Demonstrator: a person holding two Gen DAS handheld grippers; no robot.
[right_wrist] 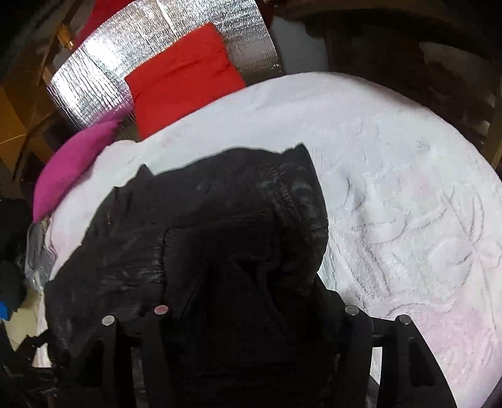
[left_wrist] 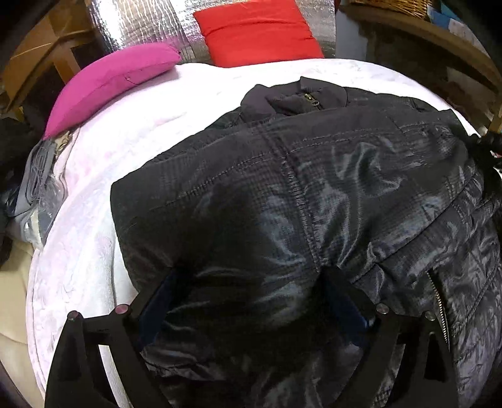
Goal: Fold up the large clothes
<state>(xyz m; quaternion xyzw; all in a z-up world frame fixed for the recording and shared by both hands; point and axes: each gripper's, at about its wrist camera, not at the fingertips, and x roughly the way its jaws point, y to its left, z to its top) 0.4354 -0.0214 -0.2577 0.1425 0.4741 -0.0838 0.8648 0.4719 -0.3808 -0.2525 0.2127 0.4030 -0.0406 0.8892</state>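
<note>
A black quilted jacket (left_wrist: 313, 188) lies spread on a white bed cover (left_wrist: 141, 125), its zipped collar (left_wrist: 313, 100) toward the pillows. My left gripper (left_wrist: 251, 292) points down onto the jacket's near part with its jaws wide. Puffy fabric bulges up between the blue pads (left_wrist: 163, 301), which do not squeeze it. In the right wrist view, a bunched part of the jacket (right_wrist: 219, 235) fills the gap of my right gripper (right_wrist: 251, 314). Black fabric against black fingers hides whether its pads press.
A pink pillow (left_wrist: 109, 84) and a red pillow (left_wrist: 257, 31) lie at the head of the bed against a silver foil panel (left_wrist: 141, 22). Wooden furniture (left_wrist: 439, 40) stands to the right. Bags and cloth (left_wrist: 34, 175) crowd the left bedside. Bare bed cover (right_wrist: 392, 188) stretches right of the jacket.
</note>
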